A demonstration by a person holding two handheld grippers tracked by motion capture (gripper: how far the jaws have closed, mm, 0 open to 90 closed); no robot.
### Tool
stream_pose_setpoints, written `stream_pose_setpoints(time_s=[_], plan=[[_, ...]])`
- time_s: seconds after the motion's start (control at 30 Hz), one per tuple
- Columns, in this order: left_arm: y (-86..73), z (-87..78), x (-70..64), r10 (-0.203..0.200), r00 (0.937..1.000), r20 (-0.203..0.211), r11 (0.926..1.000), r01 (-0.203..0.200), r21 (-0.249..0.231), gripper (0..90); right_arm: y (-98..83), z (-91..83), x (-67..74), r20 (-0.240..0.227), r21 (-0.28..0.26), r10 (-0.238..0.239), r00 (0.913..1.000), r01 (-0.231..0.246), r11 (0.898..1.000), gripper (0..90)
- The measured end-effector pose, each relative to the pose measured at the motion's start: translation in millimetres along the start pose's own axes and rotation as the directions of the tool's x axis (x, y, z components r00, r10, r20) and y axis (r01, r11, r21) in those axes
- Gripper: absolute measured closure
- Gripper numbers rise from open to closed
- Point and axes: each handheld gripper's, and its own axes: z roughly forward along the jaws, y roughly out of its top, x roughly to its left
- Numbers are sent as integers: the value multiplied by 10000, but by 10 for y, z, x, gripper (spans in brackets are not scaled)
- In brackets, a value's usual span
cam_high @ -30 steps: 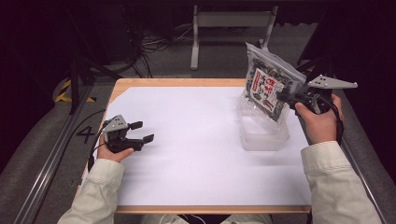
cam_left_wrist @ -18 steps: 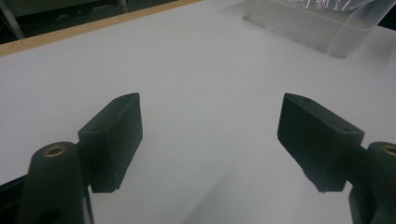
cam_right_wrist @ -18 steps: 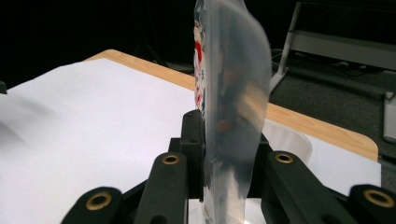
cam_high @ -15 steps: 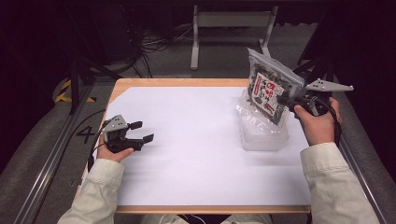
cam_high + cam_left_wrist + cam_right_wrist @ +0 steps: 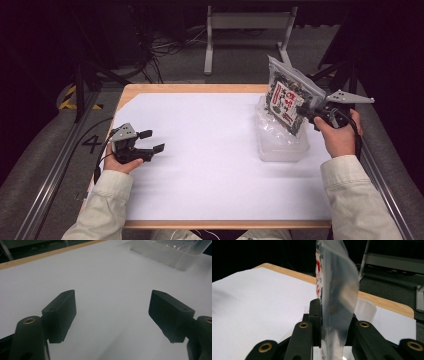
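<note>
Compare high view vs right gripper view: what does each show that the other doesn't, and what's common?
High view alone: the left claw open and idle on the white sheet, both of the person's hands and sleeves, the full printed face of the snack bag, and the whole clear plastic container beneath it.

Right gripper view alone: the black jaws closed on the bag's edge, seen edge-on, with the clear film bowing to one side.

Both: the right claw gripping the bag, which is lifted above the container, plus the white sheet and the wooden table edge.
</note>
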Motion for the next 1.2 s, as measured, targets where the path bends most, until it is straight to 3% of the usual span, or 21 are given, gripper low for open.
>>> stream_pose_setpoints(time_s=[0.1, 0.3, 0.53, 0.87, 1.0, 1.2], plan=[[0, 1, -2, -3, 10000, 9, 10000, 3, 12, 232, -25, 17, 7, 93, 348, -199, 9998, 196, 9992, 763], [0, -2, -1, -5, 10000, -13, 10000, 5, 10, 232, -90, 84, 31, 35, 520, -265, 9996, 263, 9983, 763], [0, 5, -1, 19, 10000, -2, 10000, -19, 18, 232, -236, 133, -20, -19, 696, 144, 9999, -142, 9975, 762], [3, 5, -13, -17, 10000, -13, 10000, 17, 48, 231, -333, 135, -52, -117, 352, 204, 9997, -200, 9992, 761], [1, 9, -14, -20, 10000, -59, 10000, 20, 54, 232, -461, 111, -113, -248, -66, 529, 9983, -531, 9986, 760], [-7, 3, -13, -16, 10000, -64, 10000, 17, 96, 232, -502, 108, -107, -217, -312, 433, 9988, -440, 9985, 759]])
